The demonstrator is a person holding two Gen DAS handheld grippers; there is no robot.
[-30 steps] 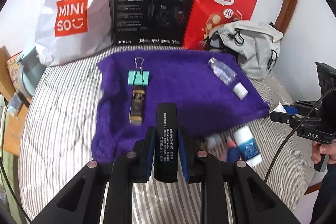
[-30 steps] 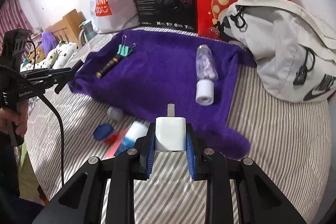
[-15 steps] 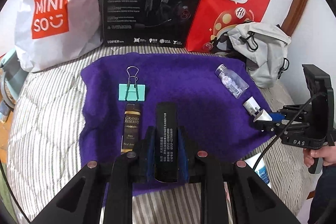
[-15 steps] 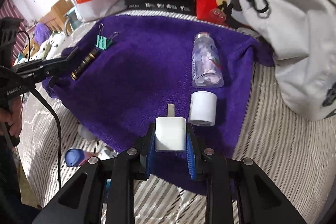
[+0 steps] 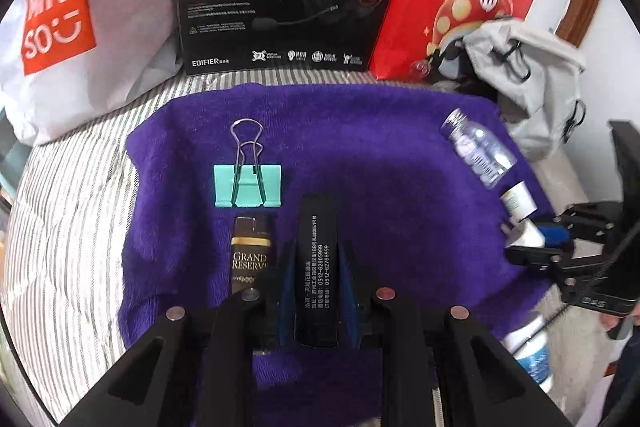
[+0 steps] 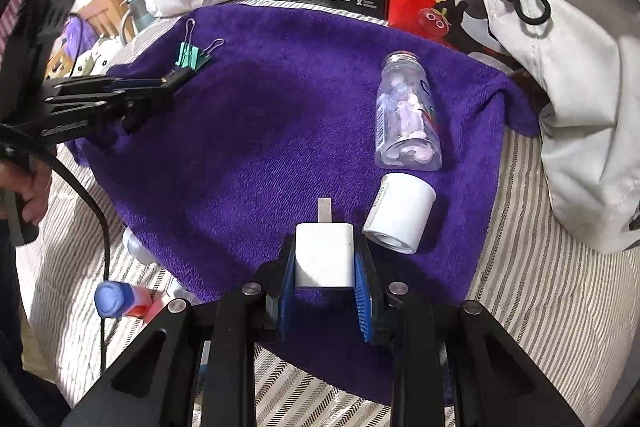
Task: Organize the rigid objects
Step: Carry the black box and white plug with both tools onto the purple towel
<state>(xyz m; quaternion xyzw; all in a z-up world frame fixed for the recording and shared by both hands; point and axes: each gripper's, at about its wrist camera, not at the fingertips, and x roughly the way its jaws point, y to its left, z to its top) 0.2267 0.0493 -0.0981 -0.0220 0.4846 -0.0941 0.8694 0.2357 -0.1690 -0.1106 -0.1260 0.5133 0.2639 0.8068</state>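
Meanwhile the left gripper clamped a black box low at centre frame over the purple towel; the right gripper pinched a white charger above the towel's lower edge.

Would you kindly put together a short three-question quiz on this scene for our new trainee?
1. True or false: the right tongs are shut on a white charger.
2. What do the left tongs hold? A) a green binder clip B) a black stick with white print C) a clear bottle
3. Fill in: the green binder clip lies on the ____ towel.

Key
1. True: the white charger sits clamped between the blue pads.
2. B: the black stick with white print is gripped; the binder clip and the clear bottle lie on the towel.
3. Purple.
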